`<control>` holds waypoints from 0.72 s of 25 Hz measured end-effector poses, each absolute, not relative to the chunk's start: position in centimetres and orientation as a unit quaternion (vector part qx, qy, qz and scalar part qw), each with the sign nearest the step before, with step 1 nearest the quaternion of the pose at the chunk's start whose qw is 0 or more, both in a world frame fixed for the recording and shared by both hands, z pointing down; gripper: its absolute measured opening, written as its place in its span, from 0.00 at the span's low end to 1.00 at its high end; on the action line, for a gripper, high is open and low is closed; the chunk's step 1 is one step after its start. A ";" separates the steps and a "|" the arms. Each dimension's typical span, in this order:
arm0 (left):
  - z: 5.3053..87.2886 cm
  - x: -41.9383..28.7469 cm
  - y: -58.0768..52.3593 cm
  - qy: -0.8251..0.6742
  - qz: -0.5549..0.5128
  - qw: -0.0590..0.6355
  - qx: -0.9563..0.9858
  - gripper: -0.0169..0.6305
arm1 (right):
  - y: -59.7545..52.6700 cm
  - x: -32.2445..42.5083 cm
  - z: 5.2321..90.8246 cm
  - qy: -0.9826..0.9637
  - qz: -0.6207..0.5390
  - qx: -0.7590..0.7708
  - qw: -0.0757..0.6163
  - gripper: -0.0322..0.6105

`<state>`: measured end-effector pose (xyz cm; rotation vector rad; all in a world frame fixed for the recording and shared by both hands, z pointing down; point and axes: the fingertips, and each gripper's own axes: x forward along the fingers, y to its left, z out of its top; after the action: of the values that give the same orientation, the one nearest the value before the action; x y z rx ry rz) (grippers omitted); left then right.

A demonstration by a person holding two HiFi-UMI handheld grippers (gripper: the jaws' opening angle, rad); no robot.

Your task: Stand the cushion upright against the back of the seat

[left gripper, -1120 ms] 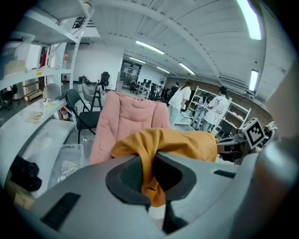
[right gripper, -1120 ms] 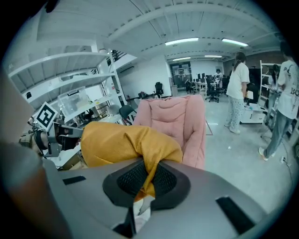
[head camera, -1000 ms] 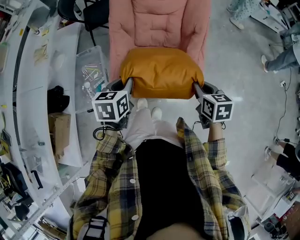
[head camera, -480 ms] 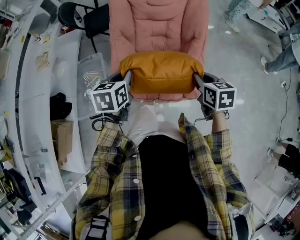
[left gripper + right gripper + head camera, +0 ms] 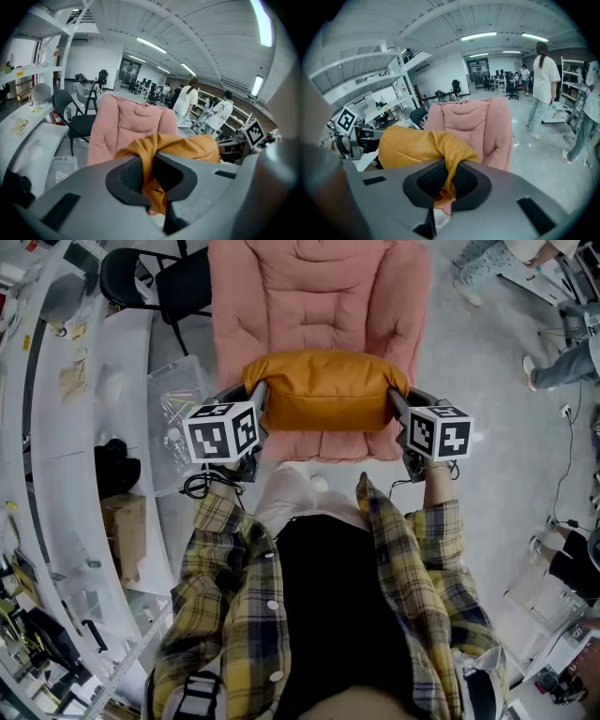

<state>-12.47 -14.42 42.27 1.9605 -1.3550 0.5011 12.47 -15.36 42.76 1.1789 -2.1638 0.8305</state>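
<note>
While the person in the yellow plaid shirt (image 5: 309,615) stands right at the front edge of the pink armchair (image 5: 319,296), both claws reach out over that edge. The left claw (image 5: 259,396) is closed down to a narrow slit on a bunched fold of orange fabric at the cushion's left end, the cloth squeezed between its dark pads and hanging out below them. The right claw (image 5: 394,399) is pinched almost fully together on a gathered corner at the opposite end, with a twist of fabric caught between its ribbed pads. Between them the cushion (image 5: 325,390) stretches crosswise over the front part of the armchair's seat pad, its long side running from one armrest side to the other, well short of the backrest. From above I cannot tell whether its underside touches the pad. Left of the armchair's front corner sits a clear bin (image 5: 173,409) of small items, and farther left of the armchair curves a white worktop (image 5: 66,474). Beside the armchair's back, on the left, stands a black chair (image 5: 159,282). Far beyond the backrest, people (image 5: 187,101) in white stand among shelving.
</note>
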 end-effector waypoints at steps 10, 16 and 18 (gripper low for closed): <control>44.1 -12.6 -26.6 -0.462 0.220 0.370 0.776 0.10 | -27.3 12.4 45.0 -0.769 0.355 0.442 0.294 0.10; 45.5 -12.7 -32.2 -0.420 0.278 0.380 0.775 0.10 | -33.0 12.1 46.7 -0.747 0.407 0.416 0.321 0.10; 45.7 -13.1 -34.0 -0.412 0.282 0.393 0.773 0.10 | -34.8 11.7 47.0 -0.746 0.420 0.408 0.318 0.10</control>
<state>-13.05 -34.03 45.71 1.9610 -1.0453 0.7152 11.74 -34.76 46.99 1.0720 -1.9616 1.1046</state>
